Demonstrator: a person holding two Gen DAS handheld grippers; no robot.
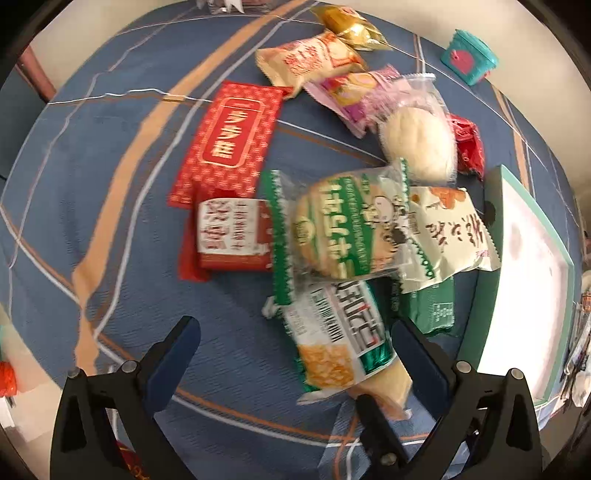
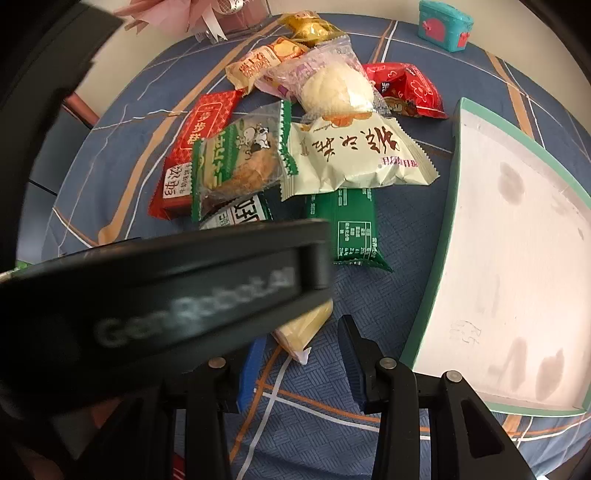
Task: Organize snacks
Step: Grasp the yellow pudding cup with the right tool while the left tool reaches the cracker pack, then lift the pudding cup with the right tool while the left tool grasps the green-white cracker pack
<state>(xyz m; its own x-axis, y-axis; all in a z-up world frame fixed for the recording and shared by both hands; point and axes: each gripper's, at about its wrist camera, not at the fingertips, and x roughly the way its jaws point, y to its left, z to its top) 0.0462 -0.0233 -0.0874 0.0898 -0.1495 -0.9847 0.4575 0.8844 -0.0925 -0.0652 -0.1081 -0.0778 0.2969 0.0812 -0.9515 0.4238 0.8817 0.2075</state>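
A pile of wrapped snacks lies on the blue checked cloth (image 1: 110, 229). My left gripper (image 1: 295, 350) is open and points down. A green-and-white cracker pack (image 1: 332, 343) lies below, between its wide-apart fingers, and no pad presses on it. My right gripper (image 2: 301, 343) is shut on a yellow snack pack (image 2: 306, 321), whose corner sits between the blue pads. That yellow snack pack (image 1: 388, 384) also shows in the left wrist view. The left gripper's black body (image 2: 166, 295) hides part of the pile in the right wrist view.
A white tray with a teal rim (image 2: 443, 221) lies to the right of the pile, also seen as the tray rim (image 1: 495, 206). A round cookie pack (image 1: 340, 229), a cream pack (image 2: 354, 155), a white bun (image 2: 336, 88) and red packs (image 1: 229, 140) crowd the middle. A teal box (image 2: 445, 26) stands at the back.
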